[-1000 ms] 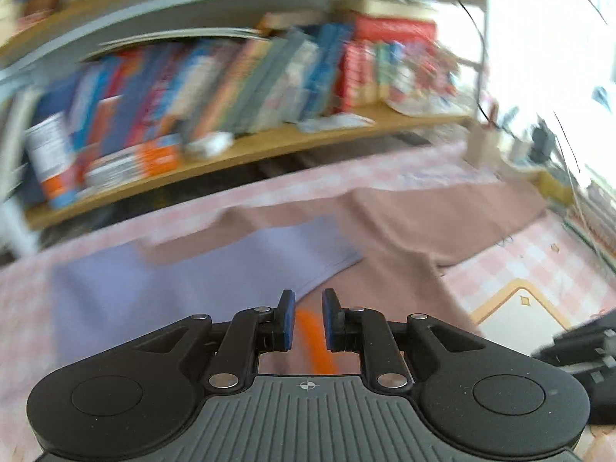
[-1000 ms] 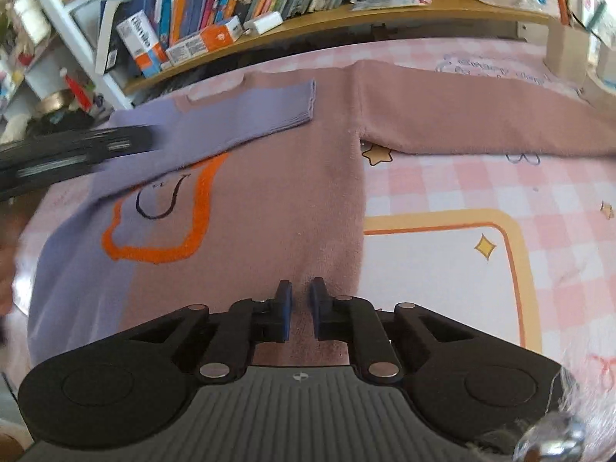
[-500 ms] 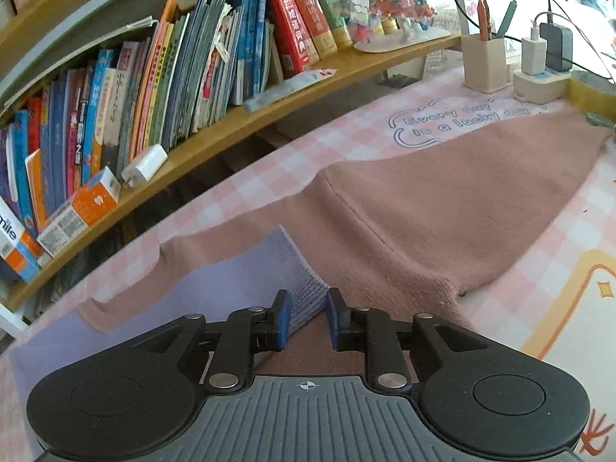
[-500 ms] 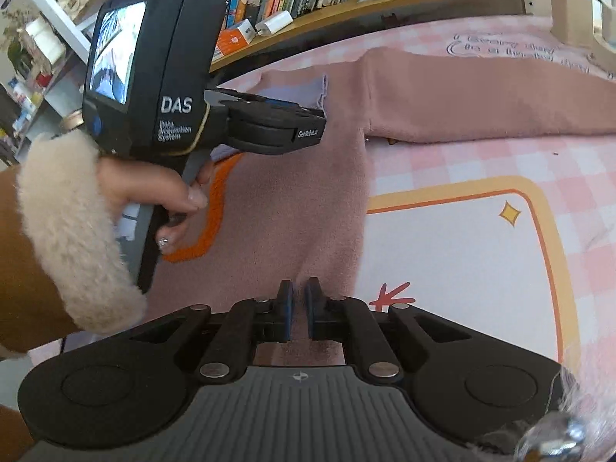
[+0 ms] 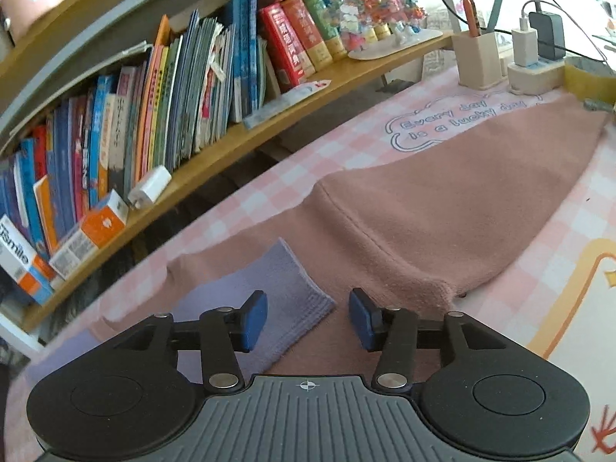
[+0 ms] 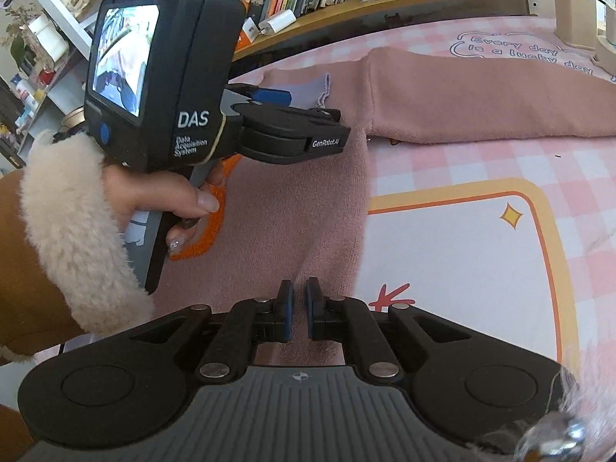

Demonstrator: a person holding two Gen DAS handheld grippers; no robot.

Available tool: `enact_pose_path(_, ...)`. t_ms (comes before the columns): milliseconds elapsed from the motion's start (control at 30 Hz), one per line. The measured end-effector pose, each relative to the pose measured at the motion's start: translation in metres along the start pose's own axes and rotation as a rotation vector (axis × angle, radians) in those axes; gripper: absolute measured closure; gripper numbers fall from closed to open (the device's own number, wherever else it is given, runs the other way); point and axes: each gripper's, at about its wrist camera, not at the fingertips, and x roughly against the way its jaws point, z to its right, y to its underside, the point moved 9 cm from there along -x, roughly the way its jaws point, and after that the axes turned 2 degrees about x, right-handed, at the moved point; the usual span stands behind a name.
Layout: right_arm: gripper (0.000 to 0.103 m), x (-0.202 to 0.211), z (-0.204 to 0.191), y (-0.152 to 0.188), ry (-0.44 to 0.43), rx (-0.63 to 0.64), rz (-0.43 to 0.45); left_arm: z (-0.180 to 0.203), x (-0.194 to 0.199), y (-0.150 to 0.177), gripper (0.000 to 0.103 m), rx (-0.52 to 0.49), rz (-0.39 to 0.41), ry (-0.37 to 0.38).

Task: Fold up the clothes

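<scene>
While the pink sweater (image 6: 292, 208) lies flat on the checked pink table mat (image 6: 442, 161), its lilac sleeve (image 5: 269, 304) has been folded inward so that the ribbed cuff rests on the chest, near the collar. The left gripper (image 5: 308, 321) hangs just over that cuff with its jaws apart; they have just been opening, and the cuff lies below and between the blue pads without being pinched. That reads as a release: the sleeve has been laid where it belongs, and the fingers spread to let it settle.

Seen from the right wrist camera, the left hand (image 6: 165, 196), in a fluffy-cuffed sleeve, grips the handle of that tool above the orange print on the chest. The right gripper (image 6: 299, 310) sits at the near edge of the sweater with its jaws together, apparently nipping a small ridge of pink cloth near the hem. Most likely it is there to pin the body down so the sweater does not slide as the sleeve is placed.

The other sleeve, pink (image 5: 462, 208), is spread out to the right across the mat, toward the pen holder (image 5: 477, 59) and chargers at the far edge, not yet folded. A bookshelf (image 5: 215, 150) runs along the far side.
</scene>
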Motion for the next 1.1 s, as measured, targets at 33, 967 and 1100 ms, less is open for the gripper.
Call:
enact_pose_path(33, 0.098, 0.000, 0.000, 0.000, 0.000, 0.000, 0.000, -0.002, -0.001, 0.000, 0.054, -0.002, 0.003, -0.010)
enact_pose_path(967, 0.099, -0.005, -0.010, 0.000, 0.177, -0.003, 0.040, -0.416, 0.167, 0.187, 0.095, 0.556, 0.019, -0.516)
enact_pose_path(1100, 0.099, -0.008, -0.015, 0.001, 0.238, 0.001, 0.057, -0.437, 0.157, 0.220, 0.095, 0.586, -0.038, -0.514)
